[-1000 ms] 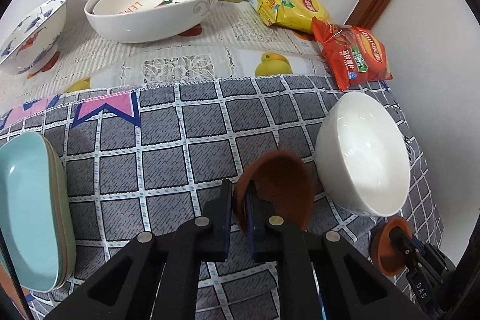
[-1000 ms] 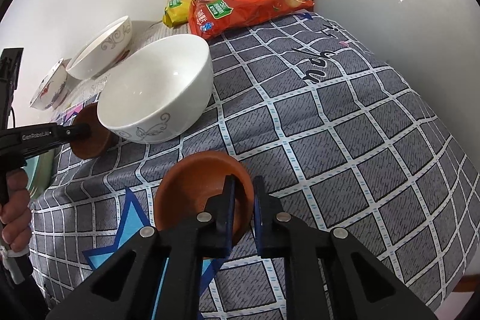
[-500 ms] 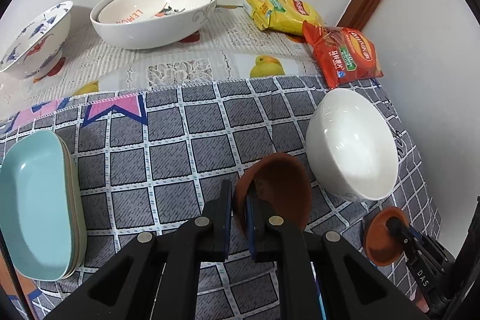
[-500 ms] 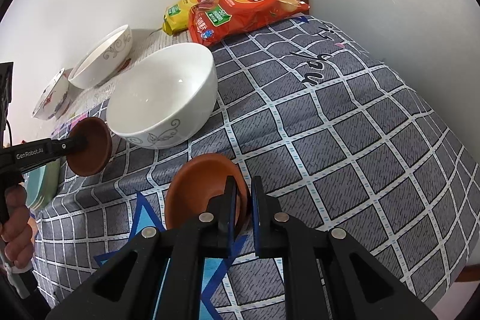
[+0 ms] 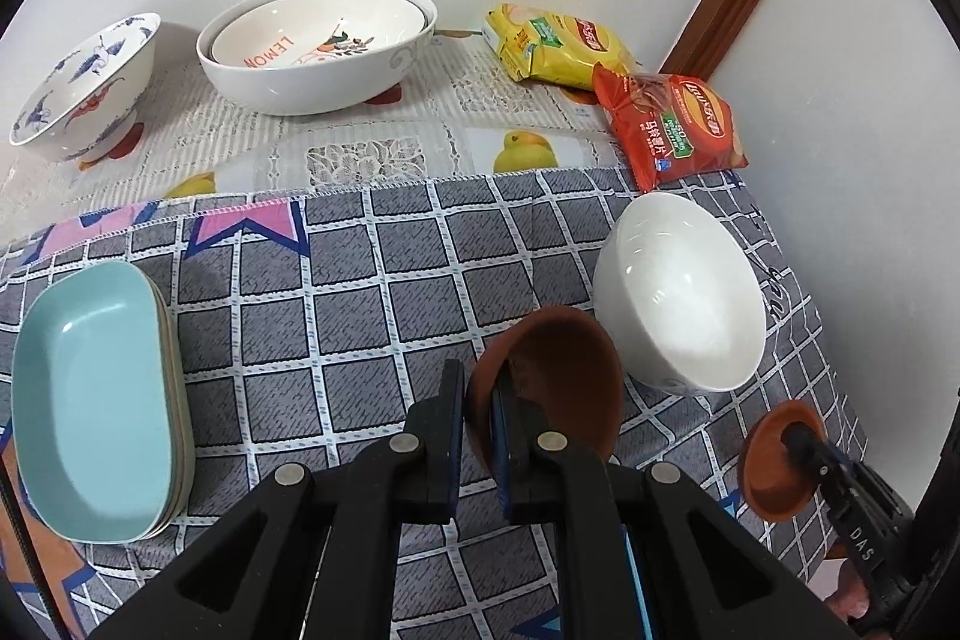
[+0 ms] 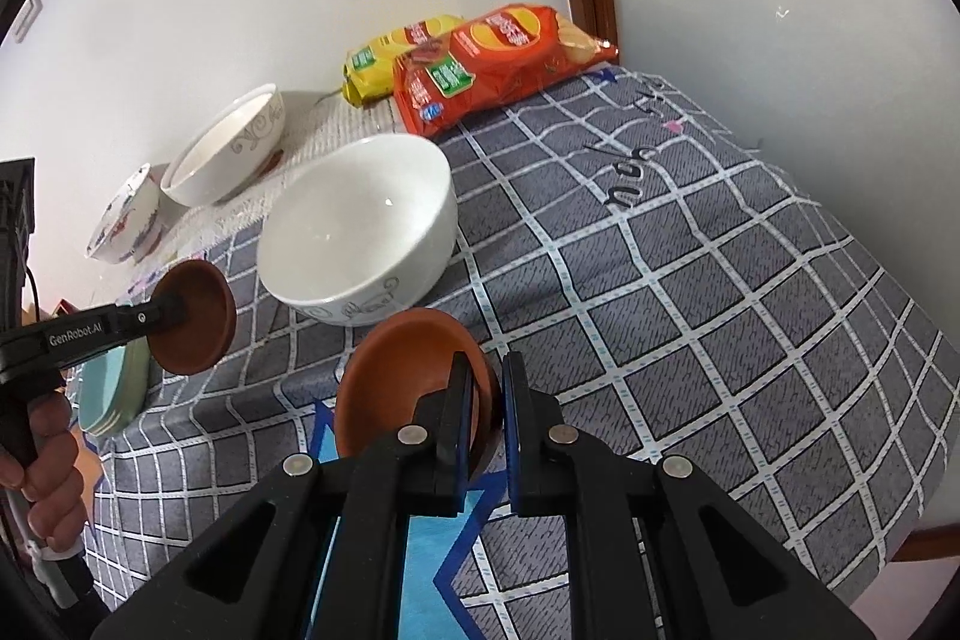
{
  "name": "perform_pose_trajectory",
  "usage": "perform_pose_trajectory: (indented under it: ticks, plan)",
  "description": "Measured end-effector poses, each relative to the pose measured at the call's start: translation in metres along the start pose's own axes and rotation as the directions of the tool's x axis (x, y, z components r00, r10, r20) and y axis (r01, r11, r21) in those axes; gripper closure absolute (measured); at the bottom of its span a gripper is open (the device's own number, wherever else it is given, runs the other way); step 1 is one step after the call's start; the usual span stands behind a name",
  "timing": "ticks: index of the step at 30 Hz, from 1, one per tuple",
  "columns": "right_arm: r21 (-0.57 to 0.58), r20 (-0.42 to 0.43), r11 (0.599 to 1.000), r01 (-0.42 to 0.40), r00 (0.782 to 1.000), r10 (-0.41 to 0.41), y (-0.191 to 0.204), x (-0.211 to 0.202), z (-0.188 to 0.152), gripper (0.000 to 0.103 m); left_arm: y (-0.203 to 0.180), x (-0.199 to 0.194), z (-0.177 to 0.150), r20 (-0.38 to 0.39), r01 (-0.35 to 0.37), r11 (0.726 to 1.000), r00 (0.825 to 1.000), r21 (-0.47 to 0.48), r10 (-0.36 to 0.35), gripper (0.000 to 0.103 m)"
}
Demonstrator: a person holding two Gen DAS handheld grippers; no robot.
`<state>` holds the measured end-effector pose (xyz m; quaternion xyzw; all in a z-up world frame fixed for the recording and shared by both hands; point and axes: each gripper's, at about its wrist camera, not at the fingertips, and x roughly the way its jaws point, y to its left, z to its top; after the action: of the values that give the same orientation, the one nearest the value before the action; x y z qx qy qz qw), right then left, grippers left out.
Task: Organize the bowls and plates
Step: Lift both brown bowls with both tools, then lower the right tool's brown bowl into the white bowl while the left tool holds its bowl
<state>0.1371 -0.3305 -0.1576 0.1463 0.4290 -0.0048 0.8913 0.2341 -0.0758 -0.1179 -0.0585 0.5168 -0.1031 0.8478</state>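
My left gripper (image 5: pixel 478 394) is shut on the rim of a small brown dish (image 5: pixel 558 382), held tilted above the checked cloth just left of a plain white bowl (image 5: pixel 684 298). My right gripper (image 6: pixel 487 388) is shut on the rim of a second brown dish (image 6: pixel 402 376), lifted in front of the same white bowl (image 6: pixel 360 238). Each view shows the other gripper with its dish: the right one's dish (image 5: pixel 774 466) at the lower right, the left one's dish (image 6: pixel 192 316) at the left, with a hand on the handle.
A stack of light blue oblong plates (image 5: pixel 96 400) lies at the left. At the back stand two nested white bowls (image 5: pixel 318 46) and a blue-patterned bowl (image 5: pixel 84 88). A yellow snack bag (image 5: pixel 558 46) and a red chip bag (image 5: pixel 672 124) lie by the wall.
Both grippers have risen a little with their brown dishes, so the table looks smaller and more of it shows. The grips have not changed.
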Motion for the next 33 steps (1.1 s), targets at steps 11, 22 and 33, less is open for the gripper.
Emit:
perform_pose_trajectory:
  ticks: [11,22,33]
  plan:
    - [-0.012,0.058,1.0,-0.024,0.998,0.025,0.01,-0.02,0.019,0.093,0.004,-0.014,0.0,0.021,0.004,1.0,1.0,0.0,-0.004,0.094]
    - [-0.016,0.07,0.997,-0.077,0.994,0.078,0.025,-0.02,0.037,0.093,0.013,-0.015,0.0,0.026,0.001,1.0,1.0,-0.011,0.0,0.094]
    - [-0.054,0.059,0.995,-0.084,0.994,0.087,0.037,-0.01,0.048,0.093,0.021,-0.008,0.002,0.019,-0.002,1.0,1.0,-0.019,0.003,0.094]
